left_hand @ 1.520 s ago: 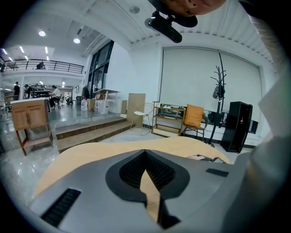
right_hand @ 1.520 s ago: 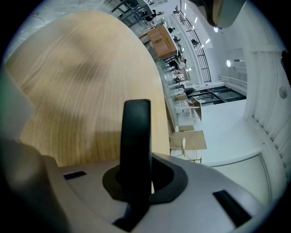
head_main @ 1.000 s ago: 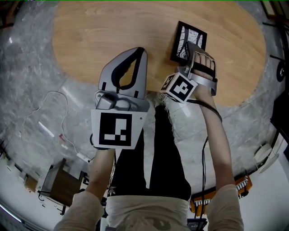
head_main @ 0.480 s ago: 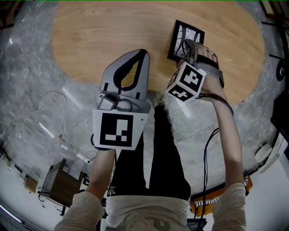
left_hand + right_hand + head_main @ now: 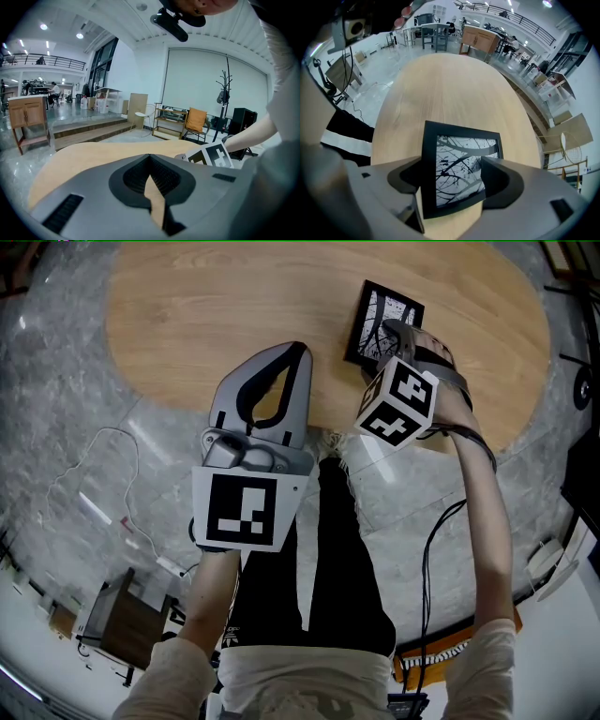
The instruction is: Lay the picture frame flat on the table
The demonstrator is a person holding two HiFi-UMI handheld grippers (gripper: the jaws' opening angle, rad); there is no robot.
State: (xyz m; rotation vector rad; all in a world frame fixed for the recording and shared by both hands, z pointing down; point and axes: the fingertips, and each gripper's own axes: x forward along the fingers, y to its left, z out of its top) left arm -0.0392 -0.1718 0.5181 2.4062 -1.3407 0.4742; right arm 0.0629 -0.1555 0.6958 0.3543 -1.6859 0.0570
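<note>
Right tongs (image 5: 397, 334): I am holding them over the far right part of the table (image 5: 206, 324), pointing steeply down. Their jaws have just been opening and are now standing wide apart. The picture frame (image 5: 368, 322) is sitting between them, but neither pad is pressing on it. In the right gripper view, the left jaw is standing just beside the frame's left edge. The right jaw is reaching in front of the frame's right side.

Picture frame (image 5: 459, 164): black border, black-and-white branch print facing up. It is resting on the wooden top and looks to be lying flat, at a slight angle to the table edge. Its near edge is hidden behind the right tongs (image 5: 452, 183), so I cannot confirm contact all the way along. It is lying well inside the far rim of the table (image 5: 440, 89).

Left tongs (image 5: 295, 351): I am holding them low over the near edge of the table, well to the left of the frame. The jaws are pressed together at the tips with nothing between them. In the left gripper view, only bare wood is showing through the slit of the left tongs (image 5: 150, 159). The marker cube (image 5: 211, 155) of the right tongs is showing to the right.

Marker cube (image 5: 398, 401): it is tilting toward me above the table's near right edge.
</note>
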